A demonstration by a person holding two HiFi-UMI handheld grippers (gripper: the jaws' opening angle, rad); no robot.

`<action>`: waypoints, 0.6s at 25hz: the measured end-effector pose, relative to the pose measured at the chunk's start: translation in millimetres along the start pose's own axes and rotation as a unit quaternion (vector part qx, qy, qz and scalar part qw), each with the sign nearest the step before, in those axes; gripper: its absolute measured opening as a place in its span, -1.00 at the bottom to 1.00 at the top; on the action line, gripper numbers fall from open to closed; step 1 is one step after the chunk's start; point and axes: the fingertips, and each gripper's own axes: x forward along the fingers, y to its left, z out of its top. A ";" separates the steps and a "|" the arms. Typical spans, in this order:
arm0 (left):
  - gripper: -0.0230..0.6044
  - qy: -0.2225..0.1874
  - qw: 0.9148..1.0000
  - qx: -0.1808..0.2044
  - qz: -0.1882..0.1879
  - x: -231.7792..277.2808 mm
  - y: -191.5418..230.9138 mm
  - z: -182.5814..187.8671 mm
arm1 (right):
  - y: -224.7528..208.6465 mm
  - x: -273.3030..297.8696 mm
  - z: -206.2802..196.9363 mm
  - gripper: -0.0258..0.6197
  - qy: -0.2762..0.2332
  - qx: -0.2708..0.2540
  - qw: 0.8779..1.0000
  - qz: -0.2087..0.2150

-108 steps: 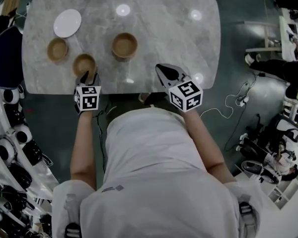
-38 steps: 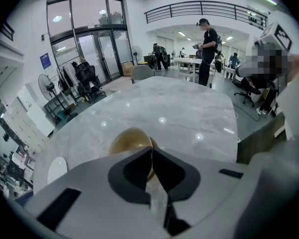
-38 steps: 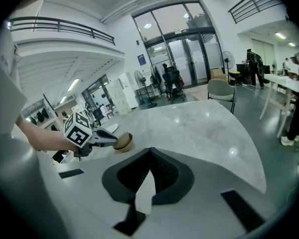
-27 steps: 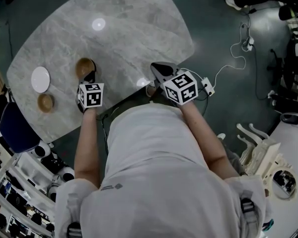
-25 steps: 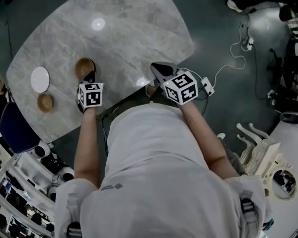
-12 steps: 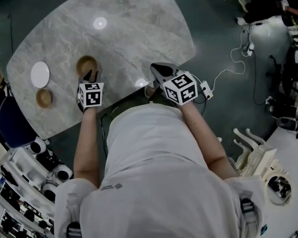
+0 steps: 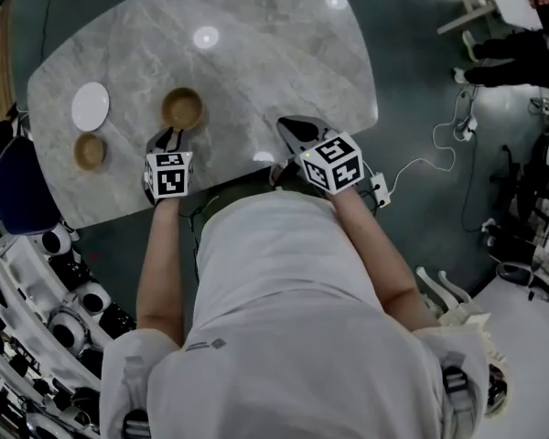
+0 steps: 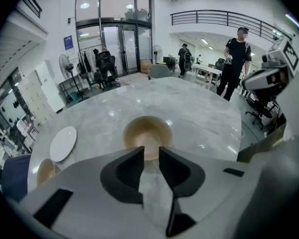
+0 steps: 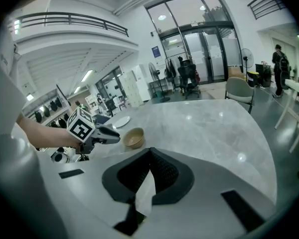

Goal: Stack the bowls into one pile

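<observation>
Your left gripper (image 8: 150, 153), jaws parted, empty, hovers just short of larger wooden bowl (image 8: 147, 132) on surface (image 7: 274, 53). Your right gripper (image 9: 149, 152), jaws together, holds nothing. Well apart, beside white plate (image 7: 90, 105): smaller wooden bowl (image 7: 90, 150). Likely next: fetch it, nest inside larger.

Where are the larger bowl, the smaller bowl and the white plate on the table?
larger bowl (image 7: 182, 108): head view, on the middle of its inside.
smaller bowl (image 7: 90, 151): head view, on the middle of its inside, near the table's left edge.
white plate (image 7: 90, 106): head view, on the centre of its top face.
</observation>
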 end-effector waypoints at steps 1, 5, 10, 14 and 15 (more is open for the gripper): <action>-0.64 0.000 1.000 -0.007 0.006 -3.7 5.4 -4.0 | 4.2 4.9 2.7 -0.89 0.003 -0.006 1.000 0.007; -0.64 0.001 0.999 -0.035 0.030 -18.0 30.5 -23.0 | 23.2 26.8 14.9 -0.89 0.011 -0.029 0.999 0.035; -0.63 0.003 0.995 -0.080 0.064 -35.7 62.4 -48.3 | 48.9 56.2 29.7 -0.89 0.025 -0.060 0.995 0.070; -0.64 0.004 0.990 -0.111 0.090 -49.6 92.8 -71.4 | 74.9 83.1 41.3 -0.89 0.036 -0.084 0.991 0.096; -0.63 0.004 0.988 -0.117 0.097 -52.5 99.7 -76.8 | 80.3 89.1 44.0 -0.89 0.039 -0.089 0.990 0.102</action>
